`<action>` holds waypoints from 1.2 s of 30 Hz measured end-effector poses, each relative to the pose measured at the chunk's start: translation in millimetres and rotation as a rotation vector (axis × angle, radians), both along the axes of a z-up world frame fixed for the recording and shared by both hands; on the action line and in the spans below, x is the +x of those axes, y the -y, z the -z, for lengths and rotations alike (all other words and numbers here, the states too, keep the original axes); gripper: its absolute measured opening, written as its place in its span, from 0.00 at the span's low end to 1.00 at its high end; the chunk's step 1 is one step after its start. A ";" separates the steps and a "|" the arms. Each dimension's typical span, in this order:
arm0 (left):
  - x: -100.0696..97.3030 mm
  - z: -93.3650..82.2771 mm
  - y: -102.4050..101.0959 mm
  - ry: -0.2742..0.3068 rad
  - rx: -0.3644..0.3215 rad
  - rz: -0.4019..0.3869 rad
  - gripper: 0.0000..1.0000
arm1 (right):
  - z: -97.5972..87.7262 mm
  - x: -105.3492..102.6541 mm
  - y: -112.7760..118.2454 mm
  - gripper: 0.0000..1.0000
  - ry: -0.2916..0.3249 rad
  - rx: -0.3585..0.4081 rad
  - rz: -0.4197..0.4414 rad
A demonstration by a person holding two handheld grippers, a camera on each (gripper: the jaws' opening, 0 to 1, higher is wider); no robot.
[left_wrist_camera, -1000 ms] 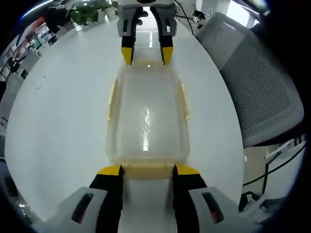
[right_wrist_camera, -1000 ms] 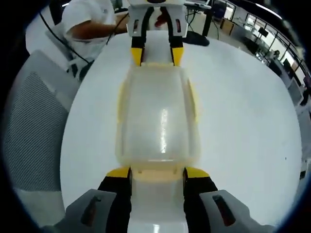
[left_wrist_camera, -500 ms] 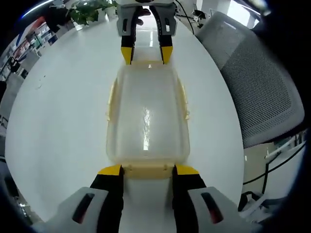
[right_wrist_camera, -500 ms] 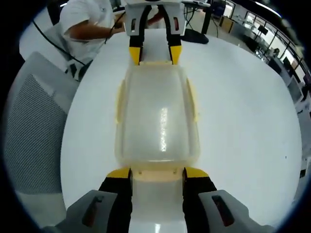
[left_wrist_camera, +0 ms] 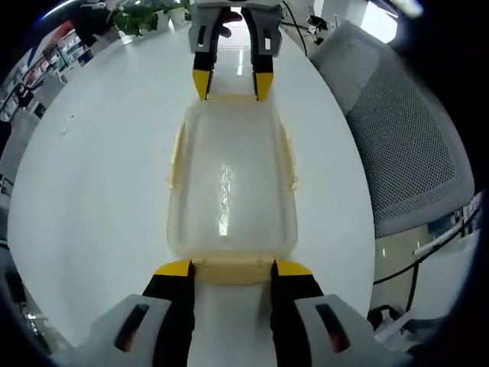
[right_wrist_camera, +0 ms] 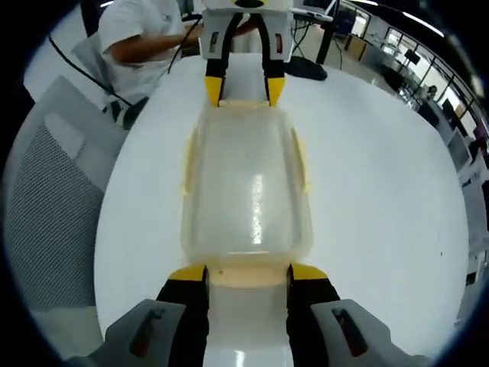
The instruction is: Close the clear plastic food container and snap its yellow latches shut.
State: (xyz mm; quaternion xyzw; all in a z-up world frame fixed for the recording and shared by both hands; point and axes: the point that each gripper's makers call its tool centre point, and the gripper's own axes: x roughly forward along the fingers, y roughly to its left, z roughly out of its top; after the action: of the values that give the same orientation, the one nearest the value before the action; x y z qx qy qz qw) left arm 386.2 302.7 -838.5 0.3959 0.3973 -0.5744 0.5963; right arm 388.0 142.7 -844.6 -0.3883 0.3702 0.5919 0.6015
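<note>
The clear plastic container lies lengthwise on the white table with its lid down on it. Yellow side latches run along both long edges. My left gripper is open, its yellow-tipped jaws straddling the near end latch. At the far end my right gripper faces me, also open around that end. From the right gripper view the container looks the same. There my right gripper straddles its end latch, and my left gripper is at the far end.
A grey mesh chair stands beside the table, also visible as the chair. A person in a white shirt sits behind the table. A green plant is at the far edge. Bare table lies on both sides.
Both views have shifted slightly. The container and both grippers keep their places at its two ends.
</note>
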 end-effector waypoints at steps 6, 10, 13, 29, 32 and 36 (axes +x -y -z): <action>-5.8 -19.3 3.2 -0.007 0.003 0.002 0.37 | -16.9 -3.6 0.9 0.38 -0.014 0.024 -0.021; -10.7 -27.6 2.5 -0.014 0.019 0.005 0.37 | -25.9 -8.2 0.9 0.38 -0.025 0.030 -0.032; -13.6 -32.1 1.5 -0.016 0.016 -0.002 0.37 | -31.3 -9.1 0.3 0.38 -0.029 0.038 -0.035; 0.9 -66.6 -5.5 0.001 0.040 0.017 0.38 | -73.2 -0.4 -6.6 0.38 -0.037 0.055 -0.013; 3.8 -69.7 -2.5 0.005 0.041 0.007 0.38 | -77.4 2.8 -3.4 0.38 -0.036 0.055 -0.012; 1.2 -69.2 3.8 0.005 0.038 0.017 0.38 | -76.2 0.5 2.6 0.38 -0.034 0.044 -0.018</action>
State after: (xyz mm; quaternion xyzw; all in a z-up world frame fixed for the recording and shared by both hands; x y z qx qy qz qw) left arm 387.5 298.9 -769.4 0.4119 0.4031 -0.5706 0.5850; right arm 388.5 140.0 -768.5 -0.3681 0.3640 0.6118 0.5981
